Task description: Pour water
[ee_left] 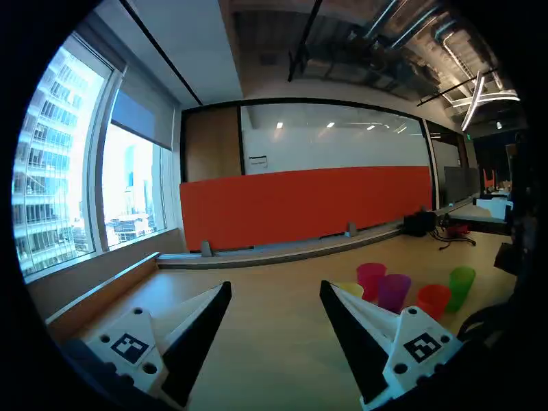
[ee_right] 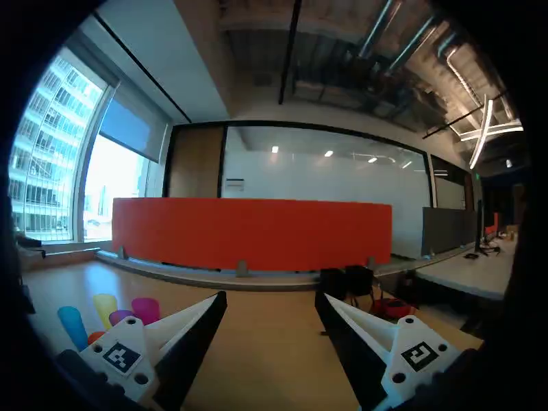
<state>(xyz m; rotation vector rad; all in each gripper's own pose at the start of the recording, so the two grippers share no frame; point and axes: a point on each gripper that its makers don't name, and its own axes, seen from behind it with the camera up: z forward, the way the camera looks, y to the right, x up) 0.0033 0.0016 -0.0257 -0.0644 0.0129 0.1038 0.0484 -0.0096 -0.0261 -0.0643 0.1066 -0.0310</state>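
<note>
Left gripper view: your left gripper (ee_left: 274, 284) spreads wide, empty.
Right gripper (ee_right: 269, 294): spread wide too, gripping nothing.
Cups (ee_left: 394, 291): bunched on the table (ee_left: 274, 346) ahead, rightward.
Risk: packed close, so reaching for one could topple neighbours.

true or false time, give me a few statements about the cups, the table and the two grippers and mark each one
1. The left gripper and the right gripper are both open with nothing between their fingers. True.
2. The green cup lies on its side. False: it stands upright on the table.
3. An orange partition runs along the table's far side. True.
4. In the left gripper view, the purple cup sits between the gripper's fingers. False: it stands off to the right of them, beside the pink cup.
</note>
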